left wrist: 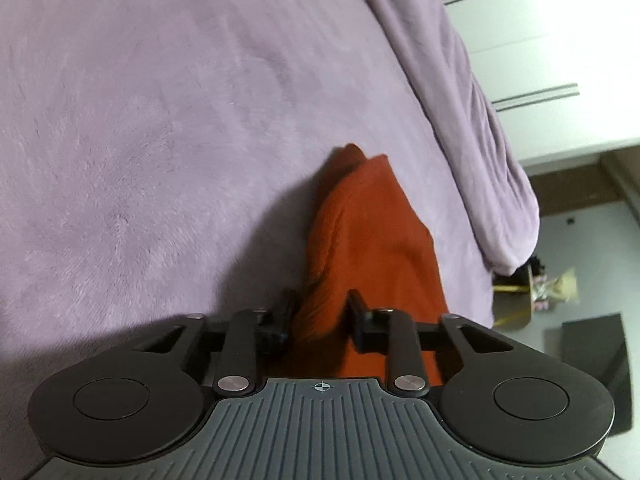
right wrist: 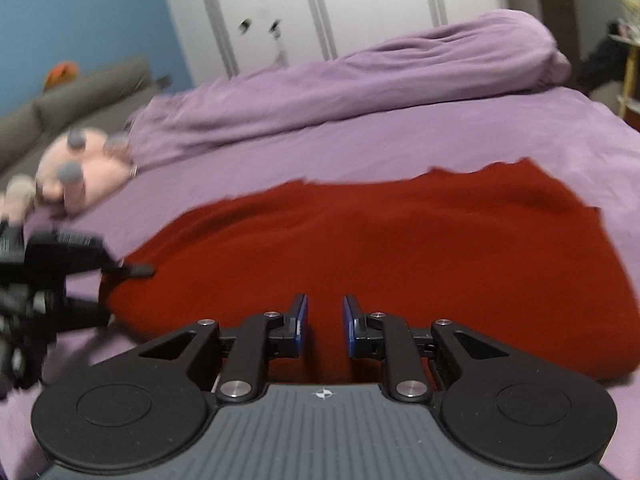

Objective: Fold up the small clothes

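A small red garment point(right wrist: 392, 252) lies spread on the purple bed cover point(right wrist: 440, 136). In the left wrist view my left gripper point(left wrist: 320, 304) is shut on a bunched edge of the red garment point(left wrist: 368, 232), which rises between its fingers above the cover. In the right wrist view my right gripper point(right wrist: 324, 312) is open and empty, just above the near edge of the garment. The left gripper point(right wrist: 120, 270) shows blurred at the garment's left end.
A rolled purple duvet point(right wrist: 360, 76) lies along the far side of the bed. A pink plush toy point(right wrist: 76, 172) sits at the left by a grey headboard point(right wrist: 80, 92). White wardrobe doors point(right wrist: 360, 4) stand behind. The floor with clutter point(left wrist: 560, 284) shows past the bed edge.
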{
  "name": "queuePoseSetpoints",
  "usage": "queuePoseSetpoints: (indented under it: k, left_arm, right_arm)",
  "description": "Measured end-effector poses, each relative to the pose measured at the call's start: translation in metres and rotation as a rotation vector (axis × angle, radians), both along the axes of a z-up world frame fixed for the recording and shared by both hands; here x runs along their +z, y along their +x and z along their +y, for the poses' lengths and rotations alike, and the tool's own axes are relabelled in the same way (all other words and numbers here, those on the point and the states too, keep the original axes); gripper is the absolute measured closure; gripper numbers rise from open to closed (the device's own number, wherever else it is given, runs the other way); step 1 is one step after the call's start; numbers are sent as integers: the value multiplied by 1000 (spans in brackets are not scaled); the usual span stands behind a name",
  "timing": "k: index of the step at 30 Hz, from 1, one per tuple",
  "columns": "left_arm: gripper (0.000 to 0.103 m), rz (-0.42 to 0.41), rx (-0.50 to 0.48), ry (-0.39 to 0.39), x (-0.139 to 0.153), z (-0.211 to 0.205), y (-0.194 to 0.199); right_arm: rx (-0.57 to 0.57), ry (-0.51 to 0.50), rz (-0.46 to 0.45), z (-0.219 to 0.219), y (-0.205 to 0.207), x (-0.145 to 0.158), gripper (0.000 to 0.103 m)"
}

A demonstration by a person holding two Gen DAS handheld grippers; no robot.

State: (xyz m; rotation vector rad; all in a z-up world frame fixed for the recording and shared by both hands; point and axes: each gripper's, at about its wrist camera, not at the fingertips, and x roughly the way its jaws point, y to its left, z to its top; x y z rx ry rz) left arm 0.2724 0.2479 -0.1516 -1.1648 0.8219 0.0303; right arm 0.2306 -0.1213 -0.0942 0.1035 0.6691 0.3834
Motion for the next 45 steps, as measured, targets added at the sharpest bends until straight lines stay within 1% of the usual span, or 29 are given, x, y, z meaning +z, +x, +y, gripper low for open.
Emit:
queuePoseSetpoints:
  k: [3, 5, 7, 12, 15, 17, 19, 22, 24, 27, 28, 30, 31, 32, 33, 34, 36, 37, 38, 40, 41, 42, 43, 45]
  left_arm:
    - [84, -7, -3, -20, -3, 2, 2]
    - [85, -32, 2, -56, -3, 5, 0]
    - [86, -54, 5, -75, 0, 8, -2]
    - [87, -82, -4, -37, 16, 1, 0]
    - [88, -103, -20, 3, 28, -7, 1]
    - [88, -113, -39, 47, 40, -13, 3]
    - [88, -125, -65, 100, 52, -20, 5]
    - [88, -151, -108, 161, 69, -35, 10]
    - [88, -165, -137, 209, 79, -48, 14]
    - [91, -208, -207, 308, 100, -79, 21]
    - [91, -224, -230, 327, 105, -90, 23]
    - [92, -263, -308, 328, 113, -120, 29]
    - [92, -270, -341, 348, 114, -135, 32]
    - [92, -278, -382, 397, 114, -155, 35]
    - [92, -272, -419, 439, 110, -172, 38]
    - [92, -244, -455, 460, 102, -185, 42]
    - [90, -152, -521, 466, 81, -204, 49]
    - [90, -132, -528, 467, 75, -206, 49]
    - [89, -133, -517, 461, 72, -205, 45]
    - [79, -164, -458, 416, 74, -189, 32]
    - [66, -191, -408, 374, 77, -175, 23]
    - [56, -214, -359, 337, 81, -162, 13]
    - [53, -226, -319, 310, 85, -149, 6]
    - [50, -261, -259, 275, 93, -124, -9]
  right_arm:
    - [25, -67, 20, 20, -1, -11, 85]
    - [23, -60, 25, 20, -10, -8, 85]
    - [12, -38, 23, 10, -13, -3, 85]
    - [-95, -60, 11, -18, -14, 1, 85]
    - [-151, -100, 50, -28, -11, -9, 86]
    - [-158, -101, 78, -34, -11, -15, 87]
    - [-179, -85, 57, -40, -17, -12, 87]
    - [-242, -102, 22, -47, -21, -9, 87]
    - [-257, -99, 54, -55, -20, -13, 87]
    - [-260, -47, 70, -68, -22, -15, 87]
    - [-260, -36, 66, -71, -25, -15, 87]
    - [-263, -22, 61, -76, -29, -14, 87]
    - [-271, -16, 59, -78, -33, -14, 87]
    - [-277, -8, 59, -80, -33, -14, 87]
    - [-283, 0, 59, -82, -34, -14, 87]
    - [-287, 3, 65, -83, -32, -14, 87]
    - [-288, 4, 73, -84, -29, -12, 86]
    - [-282, 3, 74, -85, -30, -11, 85]
    - [-275, -1, 73, -86, -31, -9, 85]
    - [-252, -7, 64, -88, -31, -6, 77]
    - [-247, -11, 60, -89, -32, -6, 75]
    - [-249, -14, 58, -89, -33, -6, 75]
    - [-251, -11, 62, -90, -32, -6, 75]
    - [-262, 5, 67, -88, -31, -6, 74]
